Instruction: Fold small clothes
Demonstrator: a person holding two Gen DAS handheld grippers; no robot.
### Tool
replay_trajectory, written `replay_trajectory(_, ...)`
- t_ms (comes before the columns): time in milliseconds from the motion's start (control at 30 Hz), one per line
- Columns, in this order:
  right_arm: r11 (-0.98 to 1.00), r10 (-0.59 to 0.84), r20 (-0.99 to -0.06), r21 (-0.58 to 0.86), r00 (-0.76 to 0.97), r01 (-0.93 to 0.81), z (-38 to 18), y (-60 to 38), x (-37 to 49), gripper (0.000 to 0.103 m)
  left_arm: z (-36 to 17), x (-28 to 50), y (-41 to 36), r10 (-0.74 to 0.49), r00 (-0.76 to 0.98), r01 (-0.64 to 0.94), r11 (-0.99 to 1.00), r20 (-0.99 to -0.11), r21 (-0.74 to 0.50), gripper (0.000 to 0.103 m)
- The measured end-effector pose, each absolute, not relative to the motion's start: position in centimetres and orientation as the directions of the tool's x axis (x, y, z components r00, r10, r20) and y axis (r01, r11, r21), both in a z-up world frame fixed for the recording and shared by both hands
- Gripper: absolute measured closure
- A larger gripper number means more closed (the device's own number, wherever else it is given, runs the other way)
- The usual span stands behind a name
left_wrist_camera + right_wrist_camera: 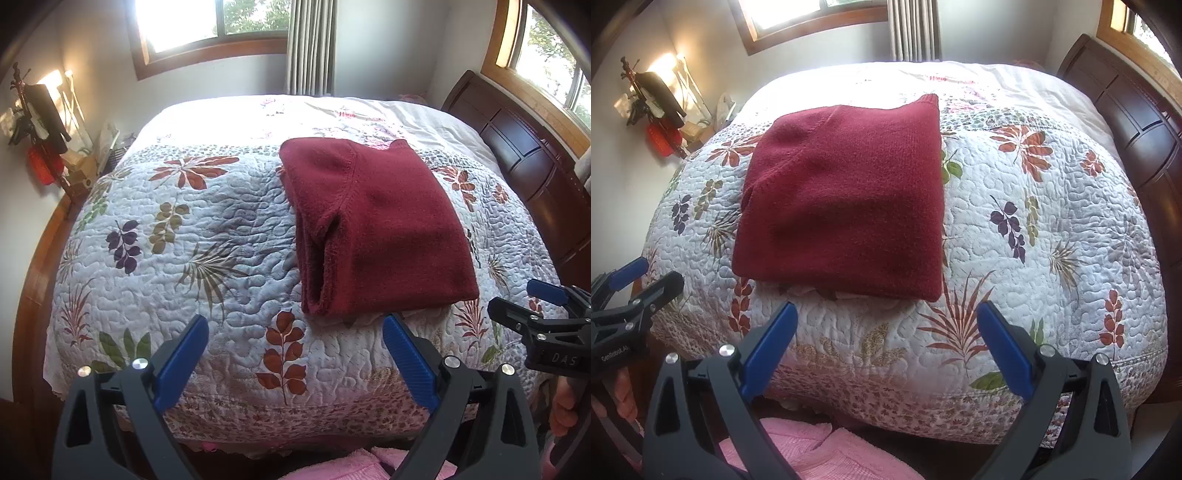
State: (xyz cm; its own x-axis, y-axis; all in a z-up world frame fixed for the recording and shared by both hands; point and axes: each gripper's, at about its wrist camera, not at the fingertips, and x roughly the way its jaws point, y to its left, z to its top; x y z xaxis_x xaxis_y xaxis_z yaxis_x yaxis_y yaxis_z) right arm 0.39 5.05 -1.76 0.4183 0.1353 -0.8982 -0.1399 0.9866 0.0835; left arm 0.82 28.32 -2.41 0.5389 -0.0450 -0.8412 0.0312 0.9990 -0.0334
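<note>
A dark red knit garment (373, 225) lies folded into a thick rectangle on the quilted bed (207, 258); its layered edges face left in the left wrist view. In the right wrist view the same garment (842, 199) fills the upper middle. My left gripper (295, 332) is open, nothing between its blue pads, held short of the garment's near edge. My right gripper (886, 319) is open too, empty, just in front of the garment's near edge. Each gripper shows in the other's view: the right gripper (532, 306) at the right edge, the left gripper (642, 280) at the left edge.
A leaf-patterned quilt (1034, 229) covers the bed. A dark wooden headboard (524, 155) runs along the right. Pink cloth (812, 450) lies below the grippers at the near bed edge. A rack with hanging items (40, 122) stands by the left wall. Windows (207, 22) are behind.
</note>
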Motion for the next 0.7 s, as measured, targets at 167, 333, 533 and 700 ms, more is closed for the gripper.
replay_trajectory(167, 0.988, 0.131, -0.899, 0.086, 0.417, -0.126, -1.91, 4.87, 0.40, 0.006, -2.64, 0.89, 28.43, -0.044, 0.532, 0.028, 0.999, -0.846, -0.035, 0.007)
replay_trajectory(333, 0.990, 0.129, -0.900, 0.090, 0.417, -0.112, -1.98, 4.78, 0.35, 0.006, -2.69, 0.90, 28.41, -0.043, 0.530, 0.027, 0.999, -0.847, -0.033, 0.007)
replay_trajectory(533, 0.991, 0.128, -0.904, 0.100, 0.408, -0.090, -2.36, 4.40, 0.34, 0.006, -2.88, 0.91, 28.53, -0.044, 0.528, 0.028, 0.999, -0.848, -0.035, 0.007)
replay_trajectory(700, 0.991, 0.130, -0.902, 0.104, 0.411, -0.087, -2.51, 4.34, 0.17, 0.005, -3.00, 0.92, 28.50, -0.043, 0.525, 0.029, 0.999, -0.850, -0.033, 0.007)
